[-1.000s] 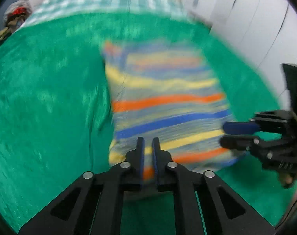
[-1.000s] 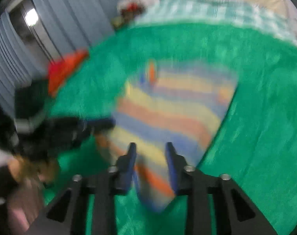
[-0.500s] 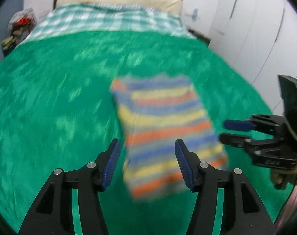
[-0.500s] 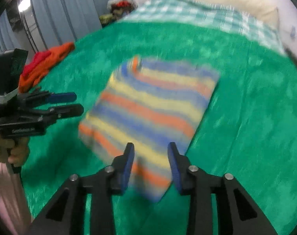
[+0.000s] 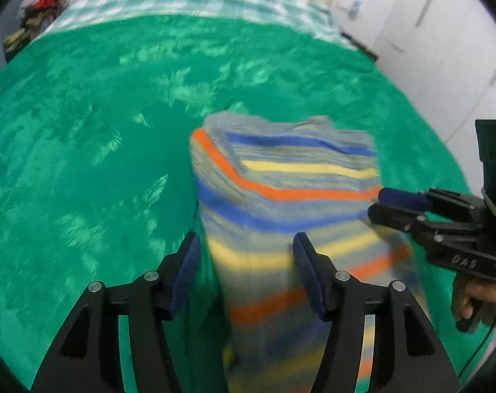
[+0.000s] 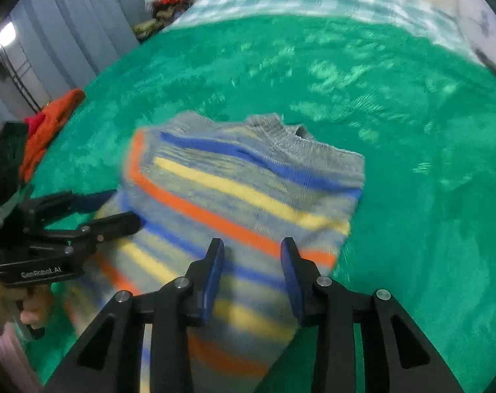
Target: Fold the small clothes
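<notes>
With both my tongs spread wide and gripping nothing, the left gripper [image 5: 246, 276] and right gripper [image 6: 251, 276] each straddle the near end of the striped sweater [image 6: 244, 196], which lies on the green blanket [image 6: 411, 131]. Its long axis runs straight away from me, gray collar [image 6: 280, 131] at the far end. Both sit about equally close, left at its left edge, right nearer the right edge, so I judge either could take the hem.
</notes>
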{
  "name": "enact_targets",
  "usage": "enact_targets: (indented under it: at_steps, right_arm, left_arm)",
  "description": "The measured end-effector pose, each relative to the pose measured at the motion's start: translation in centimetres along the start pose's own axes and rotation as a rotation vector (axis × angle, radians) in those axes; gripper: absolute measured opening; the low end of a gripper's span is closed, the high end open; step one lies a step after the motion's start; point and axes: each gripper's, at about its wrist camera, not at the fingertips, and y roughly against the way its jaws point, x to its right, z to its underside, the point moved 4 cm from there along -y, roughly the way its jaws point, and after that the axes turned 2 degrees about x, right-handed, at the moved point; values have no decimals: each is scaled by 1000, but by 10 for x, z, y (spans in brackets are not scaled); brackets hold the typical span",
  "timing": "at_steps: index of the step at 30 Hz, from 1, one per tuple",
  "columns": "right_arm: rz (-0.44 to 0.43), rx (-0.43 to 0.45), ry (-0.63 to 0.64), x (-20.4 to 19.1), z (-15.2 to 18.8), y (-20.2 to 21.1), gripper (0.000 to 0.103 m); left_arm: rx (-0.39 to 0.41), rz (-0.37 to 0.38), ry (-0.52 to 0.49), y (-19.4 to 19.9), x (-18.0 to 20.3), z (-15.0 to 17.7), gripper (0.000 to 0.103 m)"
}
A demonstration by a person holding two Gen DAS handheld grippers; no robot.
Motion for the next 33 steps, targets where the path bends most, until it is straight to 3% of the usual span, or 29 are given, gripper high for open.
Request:
enact_targets:
  at_steps: [3, 5, 8, 10, 13, 15, 16, 22, 25, 33]
  right_arm:
    - [2, 58, 47, -26, 18, 45, 37]
    - [-58, 58, 52, -47, 45, 61, 37]
    - [-58, -67, 40, -61, 96, 41, 37]
    - [-4, -56, 38, -64, 120, 45, 37]
    - [56, -58, -3, -76, 127, 75, 46]
    - [98, -27, -28, -84, 131, 96, 74]
    - [125, -12, -27, -87, 134, 105, 78]
    - [268, 14, -23, -99, 149, 145, 80]
    - [296, 12, -38, -96, 155, 158, 81]
    - [381, 49, -30, -98, 162, 190, 85]
  left_arm:
    - [-1, -22, -25, 24, 3, 30, 65]
    - [-76, -90, -50, 21, 2, 60, 65]
    - [-122, -156, -102, 26, 2, 88, 65]
    - [-113, -181, -113, 48, 5, 98, 67]
    - [-97, -157, -82, 82, 13, 115, 81]
    - [-75, -142, -72, 98, 23, 127, 94]
    - [-63, -146, -72, 105, 28, 134, 96]
    - [-76, -136, 1, 111, 34, 149, 96]
    - [-65, -123, 41, 120, 35, 152, 96]
    - [-47, -138, 20, 133, 46, 152, 96]
